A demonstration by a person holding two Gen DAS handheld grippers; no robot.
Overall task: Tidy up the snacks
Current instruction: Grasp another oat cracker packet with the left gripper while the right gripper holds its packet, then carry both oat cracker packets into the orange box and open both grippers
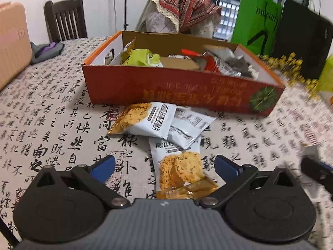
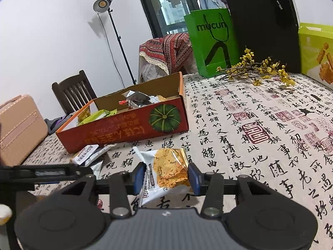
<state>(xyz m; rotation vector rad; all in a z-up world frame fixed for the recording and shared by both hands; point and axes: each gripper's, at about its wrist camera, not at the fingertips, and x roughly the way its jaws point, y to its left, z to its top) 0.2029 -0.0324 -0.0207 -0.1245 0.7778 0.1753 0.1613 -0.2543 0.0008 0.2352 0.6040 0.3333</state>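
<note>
Currently your right gripper [image 2: 166,177] is clamped on one white-and-gold biscuit packet [image 2: 166,173], both blue pads pressing its sides, with the packet lifted clear of the calligraphy tablecloth [image 2: 260,135]. Your left gripper [image 1: 164,167] has its jaws spread wide and grips nothing. A second packet [image 1: 179,166] lies on the cloth between its fingers, untouched as far as the view shows, and two more packets [image 1: 145,120] lie overlapped at 12 o'clock from it, just beside the near wall of the red cardboard box [image 1: 177,91].

Hazards from here:
- The held packet is gripped across a soft, air-filled wrapper. It sits skewed in the jaws and could probably twist or slip out if you swing quickly.
- The box lies at 10 o'clock from the right gripper. Its near wall stands between the packet and the interior, so a low carry would likely strike the wall and push the box across the cloth.
- The box already holds green and silver wrappers [image 1: 229,62]; a release at the rim could leave the packet on the edge.
- In the right wrist view the left tool crosses at 9 o'clock, close by. Both tools heading for the box together risk a collision.
- Closing the left jaws on the near packet may drag the overlapping one with it.

Pose: the right gripper points forward and moderately downward over the table. The left gripper pitches down more steeply, aimed at the loose packets and the box beyond.
</note>
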